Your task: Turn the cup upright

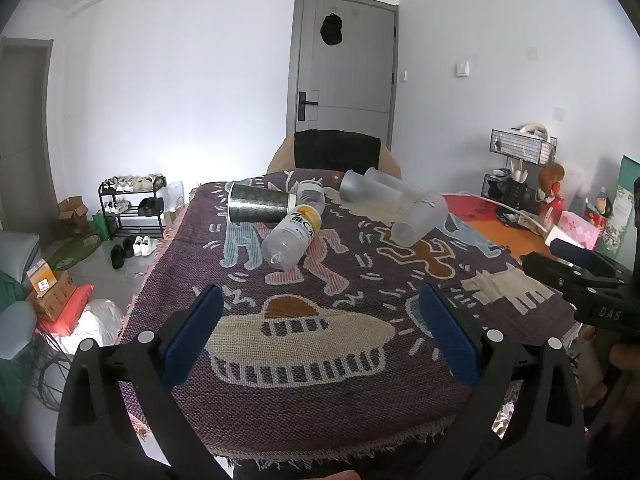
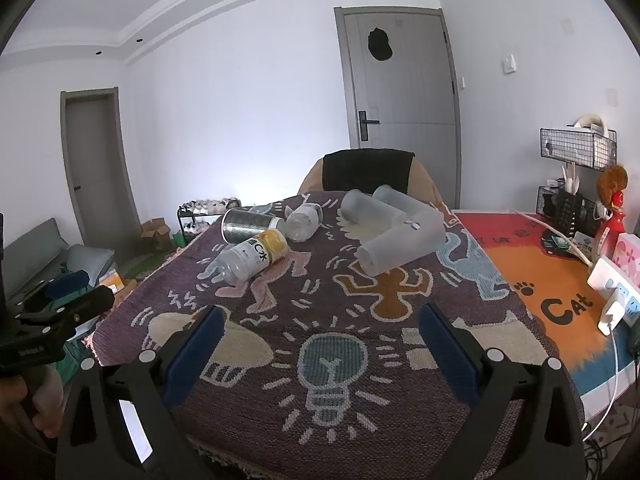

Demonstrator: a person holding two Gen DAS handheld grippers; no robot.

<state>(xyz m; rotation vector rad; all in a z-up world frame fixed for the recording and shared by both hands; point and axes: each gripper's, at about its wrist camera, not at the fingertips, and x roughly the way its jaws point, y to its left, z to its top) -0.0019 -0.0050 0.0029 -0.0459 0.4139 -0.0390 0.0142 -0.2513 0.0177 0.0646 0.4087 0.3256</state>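
Three frosted clear cups lie on their sides on the patterned purple cloth (image 1: 360, 400): the nearest one (image 1: 420, 218) (image 2: 400, 246), and two more behind it (image 1: 360, 191) (image 2: 368, 208). A dark speckled cup (image 1: 258, 202) (image 2: 250, 225) lies on its side at the left. My left gripper (image 1: 320, 334) is open and empty, well short of them. My right gripper (image 2: 320, 344) is open and empty, also near the front edge of the table.
Two plastic bottles lie among the cups, one with a yellow label (image 1: 294, 236) (image 2: 252, 258) and one clear (image 1: 311, 196) (image 2: 304, 222). An orange mat (image 2: 560, 292) with a power strip (image 2: 612, 292), wire baskets and boxes is at the right. A chair (image 1: 336, 156) stands behind the table.
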